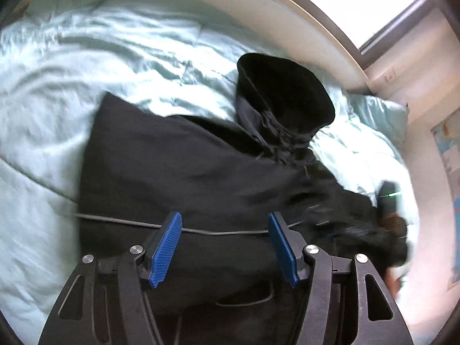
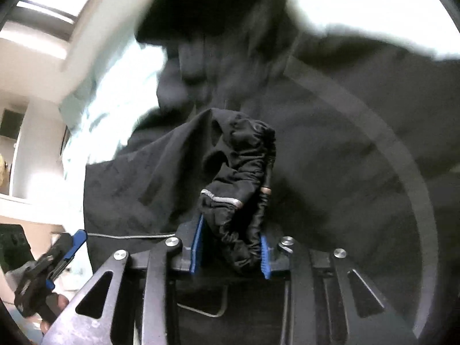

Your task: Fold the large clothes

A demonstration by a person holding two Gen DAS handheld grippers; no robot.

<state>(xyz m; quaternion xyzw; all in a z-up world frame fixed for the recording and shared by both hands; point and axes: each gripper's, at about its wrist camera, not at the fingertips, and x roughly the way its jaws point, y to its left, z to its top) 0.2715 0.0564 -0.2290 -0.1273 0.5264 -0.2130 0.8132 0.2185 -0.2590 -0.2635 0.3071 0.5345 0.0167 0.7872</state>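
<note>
Writing cannot be read anywhere on the jacket point(image 1: 178, 178); a thin reflective strip point(image 2: 221, 199) is seen on the bunched black cloth nearest the right camera. That bunch, a gathered elastic edge of the jacket, is clamped between the blue pads point(image 2: 197, 247) of the right gripper point(image 2: 230, 248), whose jaws are closed in on it. A thin grey cord point(image 1: 218, 232) is stretched across the jacket just past the left gripper point(image 1: 224, 243), whose jaws are spread wide with nothing between the blue pads point(image 1: 166, 248); the jacket lies below and beyond them. From the right camera the left gripper point(image 2: 61, 256) is seen beside the jacket's near edge. The jacket is spread flat on a pale green quilt point(image 1: 57, 92), its hood point(image 1: 284, 92) lying at the far end. Wrinkled quilt is left open on both sides of the jacket and beyond the hood. A pale green pillow point(image 1: 382, 115) lies past the hood, against a white headboard point(image 1: 287, 17). Beyond the headboard a bright window point(image 1: 365, 3) is seen. A poster point(image 1: 451, 155) hangs on the wall to one side of the pillow; its print is too blurred to read.
</note>
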